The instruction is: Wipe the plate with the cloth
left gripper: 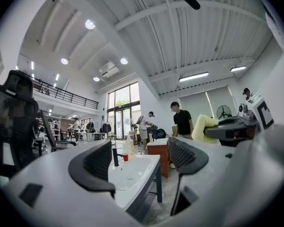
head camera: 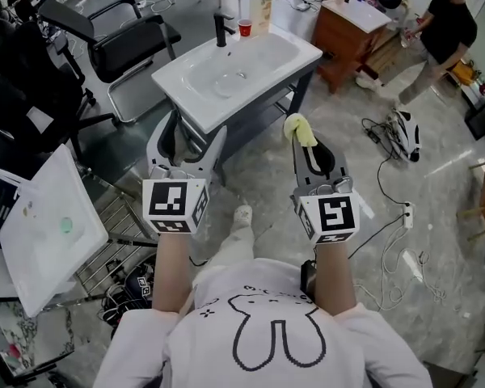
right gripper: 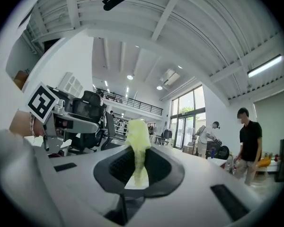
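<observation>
The right gripper (right gripper: 137,168) pinches the yellow cloth (right gripper: 137,137), which sticks up past its tips. The left gripper (head camera: 196,132) is spread wide, holding nothing. Above both, at top middle, is a white sink (head camera: 187,89). The white flat thing (head camera: 44,229) at the left edge may be a tray.

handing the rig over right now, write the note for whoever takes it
Left gripper: open, empty, held in the air.
Right gripper: shut on the cloth, which sticks out past the jaws.
Sink: ahead, apart from both grippers.
No sure plate in view; the white tray at the left may be it.
Done: cloth is in the gripper.
Left: find the plate and wipe it.
</observation>
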`<state>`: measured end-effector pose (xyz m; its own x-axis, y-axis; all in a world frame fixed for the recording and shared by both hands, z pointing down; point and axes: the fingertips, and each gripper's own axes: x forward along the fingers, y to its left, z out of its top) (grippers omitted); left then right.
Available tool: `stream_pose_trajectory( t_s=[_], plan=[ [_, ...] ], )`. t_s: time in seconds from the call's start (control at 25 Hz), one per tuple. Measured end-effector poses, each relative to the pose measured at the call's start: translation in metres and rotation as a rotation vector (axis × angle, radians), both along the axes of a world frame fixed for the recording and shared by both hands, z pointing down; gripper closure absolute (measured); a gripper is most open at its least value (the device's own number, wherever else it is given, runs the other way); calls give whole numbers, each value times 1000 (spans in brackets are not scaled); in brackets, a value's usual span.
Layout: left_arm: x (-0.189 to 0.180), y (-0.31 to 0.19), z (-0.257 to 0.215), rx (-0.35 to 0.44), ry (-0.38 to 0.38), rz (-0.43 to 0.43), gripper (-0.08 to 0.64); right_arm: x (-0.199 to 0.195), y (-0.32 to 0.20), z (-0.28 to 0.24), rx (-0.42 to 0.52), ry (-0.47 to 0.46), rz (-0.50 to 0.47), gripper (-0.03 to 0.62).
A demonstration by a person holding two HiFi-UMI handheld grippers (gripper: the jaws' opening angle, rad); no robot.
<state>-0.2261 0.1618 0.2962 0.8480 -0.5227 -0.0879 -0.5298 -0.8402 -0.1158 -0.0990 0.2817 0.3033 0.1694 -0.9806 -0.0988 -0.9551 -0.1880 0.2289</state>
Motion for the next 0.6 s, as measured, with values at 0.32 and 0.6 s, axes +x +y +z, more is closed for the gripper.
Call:
stream_pose_trajectory(
  t_s=[0.32,0.6],
  plan=[
    [61,-81,-3,9,5,-6,175,63,-76,-3,-16,19,5,541],
    [107,-171,5,-23,-4,-26,175,116,-164,0,-49,17,-2,541]
  ],
)
